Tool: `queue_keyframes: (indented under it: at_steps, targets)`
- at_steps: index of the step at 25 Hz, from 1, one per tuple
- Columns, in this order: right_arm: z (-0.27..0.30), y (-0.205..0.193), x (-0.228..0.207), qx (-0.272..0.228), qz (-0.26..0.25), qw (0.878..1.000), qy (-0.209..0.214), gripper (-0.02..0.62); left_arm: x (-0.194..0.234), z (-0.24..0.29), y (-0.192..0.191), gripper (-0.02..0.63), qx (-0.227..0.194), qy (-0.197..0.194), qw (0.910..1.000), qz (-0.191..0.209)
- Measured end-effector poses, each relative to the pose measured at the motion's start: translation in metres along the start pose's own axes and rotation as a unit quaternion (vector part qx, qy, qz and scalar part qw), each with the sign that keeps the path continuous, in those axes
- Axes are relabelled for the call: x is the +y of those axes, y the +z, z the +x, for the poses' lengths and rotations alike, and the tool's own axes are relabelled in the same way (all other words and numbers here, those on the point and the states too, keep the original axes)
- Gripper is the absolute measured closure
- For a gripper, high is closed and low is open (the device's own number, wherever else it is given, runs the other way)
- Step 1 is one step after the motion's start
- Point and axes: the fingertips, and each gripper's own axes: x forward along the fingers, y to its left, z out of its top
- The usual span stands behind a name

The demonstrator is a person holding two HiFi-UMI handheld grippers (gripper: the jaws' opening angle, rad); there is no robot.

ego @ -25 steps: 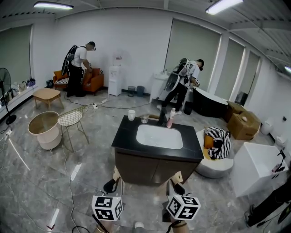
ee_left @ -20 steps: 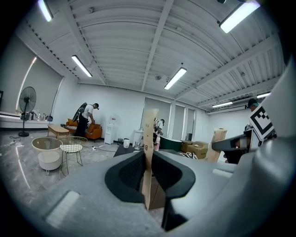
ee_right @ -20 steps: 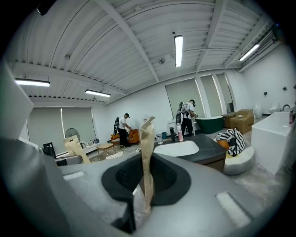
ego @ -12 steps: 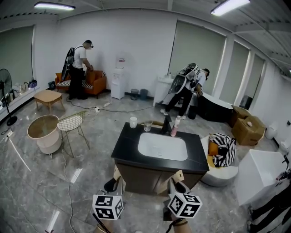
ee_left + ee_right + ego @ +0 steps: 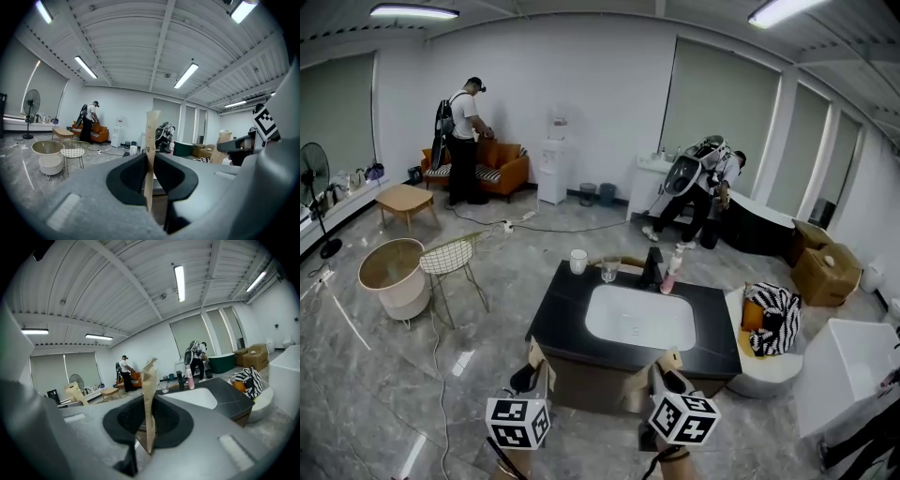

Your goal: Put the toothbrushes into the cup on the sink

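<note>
Loaded stance before the sink (image 5: 639, 317).
The left gripper (image 5: 149, 176) and right gripper (image 5: 149, 423) each clamp an upright paper-wrapped toothbrush (image 5: 151, 133) low down, free end ready for dropping; the white cup (image 5: 578, 262) stands at the countertop's (image 5: 558, 305) far left corner.

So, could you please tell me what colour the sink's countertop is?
Black; the countertop shows best in head view.
</note>
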Motion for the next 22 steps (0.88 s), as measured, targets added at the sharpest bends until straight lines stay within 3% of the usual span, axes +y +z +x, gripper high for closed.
queue_keyframes:
  at_steps: [10, 22]
  targets:
    - [0.047, 0.018, -0.035, 0.002, -0.001, 1.0, 0.015, 0.56, -0.022, 0.063, 0.01, 0.554, -0.003, -0.005, 1.0, 0.005]
    - [0.066, 0.012, -0.068, 0.018, 0.008, 1.0, 0.003, 0.56, -0.041, 0.101, -0.006, 0.552, 0.015, -0.019, 0.9997, 0.002]
